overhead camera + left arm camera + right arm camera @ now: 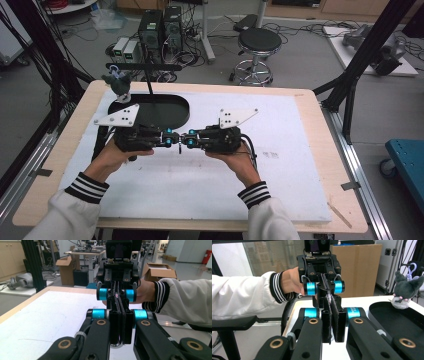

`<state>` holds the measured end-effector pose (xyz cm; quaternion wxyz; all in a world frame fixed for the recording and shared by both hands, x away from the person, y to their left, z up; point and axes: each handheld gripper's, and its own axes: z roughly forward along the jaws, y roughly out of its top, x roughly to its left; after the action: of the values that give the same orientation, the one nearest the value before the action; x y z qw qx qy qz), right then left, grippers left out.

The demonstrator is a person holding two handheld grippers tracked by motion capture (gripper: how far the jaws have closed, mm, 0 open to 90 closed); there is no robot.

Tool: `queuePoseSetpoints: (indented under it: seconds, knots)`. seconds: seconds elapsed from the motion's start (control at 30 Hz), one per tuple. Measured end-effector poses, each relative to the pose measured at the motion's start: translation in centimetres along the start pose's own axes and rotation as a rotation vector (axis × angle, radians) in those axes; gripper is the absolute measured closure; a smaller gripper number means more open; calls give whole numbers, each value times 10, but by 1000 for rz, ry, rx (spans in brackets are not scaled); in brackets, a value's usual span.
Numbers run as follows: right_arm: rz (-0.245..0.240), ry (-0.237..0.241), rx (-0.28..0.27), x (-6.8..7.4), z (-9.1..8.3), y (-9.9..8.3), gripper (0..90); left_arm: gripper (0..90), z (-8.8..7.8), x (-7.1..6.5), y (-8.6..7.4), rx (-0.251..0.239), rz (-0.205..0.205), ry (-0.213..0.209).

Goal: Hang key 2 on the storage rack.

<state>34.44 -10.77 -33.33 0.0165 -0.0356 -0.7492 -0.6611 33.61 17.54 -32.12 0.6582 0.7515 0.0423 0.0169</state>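
Far left on the bench (310,150): grey plush toy (120,82) upright at the black tray's (175,112) back rim, untouched. Left claw (172,139) together, empty. Right claw (186,140) together, empty, tip to tip with it. Likely a start pose; next: part, reach for toy. No legible writing.

- The white mat (210,185) on the bench (320,165) was left bare toward the near edge and the right side, so free passage was offered there.
- The far left corner was blocked by a black tray (155,111), a plush toy (120,84) and a thin stand (148,80).
- The left tool (172,139) and right tool (186,140) were held tip to tip, so no gap was left between them.
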Motion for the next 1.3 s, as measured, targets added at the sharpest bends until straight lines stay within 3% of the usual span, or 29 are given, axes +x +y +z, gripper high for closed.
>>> queuePoseSetpoints:
  seconds: [0.2, 0.33, 0.4, 0.43, 0.47, 0.53, 0.6, 0.67, 0.9, 1.07, 1.3]
  knots:
    - [-2, -3, -6, -1, 1, 0, 869, 882, 0, -1, 1, 4, 2, 12]
    - [-3, -31, -22, 0, 1, 0, 764, 882, -1, -1, 1, 12, 1, 36]
    - [-12, -46, -11, 0, 1, -1, 657, 882, -2, 0, 1, 8, 3, 43]
    - [-5, -77, -5, 2, 1, -1, 588, 883, -2, 0, 1, 5, 2, 43]
    - [-4, -95, -6, 2, 1, -2, 589, 882, -3, -1, 1, 5, 3, 46]
    - [12, -90, -20, 2, 0, -3, 464, 882, -4, 0, 1, 10, 7, 49]
    - [-1, -166, -13, 6, 0, -3, 203, 883, -5, 0, 2, 8, 7, 66]
    - [-56, -279, 44, 10, 0, -3, 101, 883, -8, 0, 3, 4, 9, 78]
    - [-34, -369, 37, 15, -22, -10, 101, 882, -22, 2, 6, 2, 10, 156]
    - [-9, -453, 35, 25, -52, -19, 101, 882, -36, 6, 11, 12, 14, 241]
    - [-9, -578, 26, 39, -92, -40, 101, 882, -52, 18, 16, 42, 9, 353]
